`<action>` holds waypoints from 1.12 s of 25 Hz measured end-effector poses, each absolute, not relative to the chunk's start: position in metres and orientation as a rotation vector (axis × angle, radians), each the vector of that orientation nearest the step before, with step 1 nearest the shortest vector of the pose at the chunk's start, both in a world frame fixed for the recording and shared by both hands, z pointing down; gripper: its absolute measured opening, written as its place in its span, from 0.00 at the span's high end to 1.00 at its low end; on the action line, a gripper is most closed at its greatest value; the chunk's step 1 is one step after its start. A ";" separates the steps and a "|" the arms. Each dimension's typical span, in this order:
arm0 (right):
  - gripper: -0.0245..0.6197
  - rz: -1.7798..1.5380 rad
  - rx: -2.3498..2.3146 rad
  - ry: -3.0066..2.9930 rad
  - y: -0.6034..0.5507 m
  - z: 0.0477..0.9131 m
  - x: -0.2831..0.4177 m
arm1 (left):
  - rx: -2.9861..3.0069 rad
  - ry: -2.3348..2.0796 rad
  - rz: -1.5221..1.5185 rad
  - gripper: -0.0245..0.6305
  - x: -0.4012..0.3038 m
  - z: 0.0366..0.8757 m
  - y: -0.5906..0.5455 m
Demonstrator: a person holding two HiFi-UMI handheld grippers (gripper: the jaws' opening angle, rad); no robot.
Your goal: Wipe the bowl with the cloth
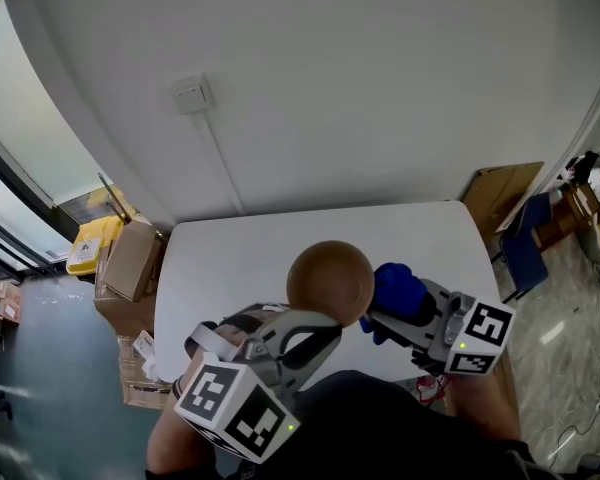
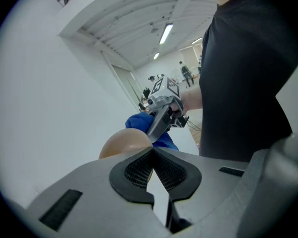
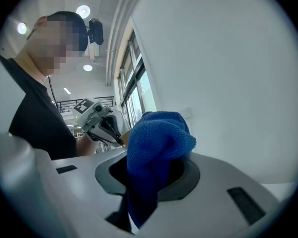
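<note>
Bright, even light; fisheye bending, dark vignetted corners.

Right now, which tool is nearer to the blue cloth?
Right. The right tool is clamped on the cloth. The left tool grips the rim of the bowl, apart from the cloth, which sits beside the bowl.

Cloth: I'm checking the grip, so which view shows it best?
The right gripper view: the cloth bulges close up, clamped in the right gripper. The head view shows it small beside the bowl; the left gripper view, a patch behind it.
</note>
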State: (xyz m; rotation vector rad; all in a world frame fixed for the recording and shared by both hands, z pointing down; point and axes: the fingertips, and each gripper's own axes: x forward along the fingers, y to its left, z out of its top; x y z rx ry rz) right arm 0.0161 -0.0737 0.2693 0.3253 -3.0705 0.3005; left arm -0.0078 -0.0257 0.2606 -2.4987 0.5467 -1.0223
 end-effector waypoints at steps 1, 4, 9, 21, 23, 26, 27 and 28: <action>0.84 0.298 0.317 -3.081 -0.074 0.266 0.015 | -2.505 0.551 -1.008 0.94 -0.009 0.257 -0.026; 0.84 0.282 0.307 -3.091 -0.077 0.263 0.012 | -2.482 0.563 -1.011 0.94 -0.009 0.253 -0.031; 0.84 0.204 0.165 -3.063 -0.065 0.266 0.008 | -2.471 0.565 -1.007 0.94 -0.008 0.248 -0.034; 0.84 0.192 -0.031 -3.168 -0.047 0.220 0.030 | -2.396 0.518 -1.104 0.94 0.004 0.251 -0.032; 0.84 0.248 0.012 -3.217 -0.056 0.212 0.039 | -2.408 0.482 -1.107 0.94 0.006 0.253 -0.026; 0.84 0.289 0.063 -3.270 -0.066 0.202 0.048 | -2.419 0.422 -1.098 0.94 0.012 0.255 -0.015; 0.84 0.269 0.048 -3.267 -0.064 0.201 0.048 | -2.415 0.411 -1.095 0.94 0.014 0.255 -0.013; 0.84 0.244 0.022 -3.262 -0.060 0.199 0.046 | -2.408 0.404 -1.093 0.94 0.015 0.255 -0.012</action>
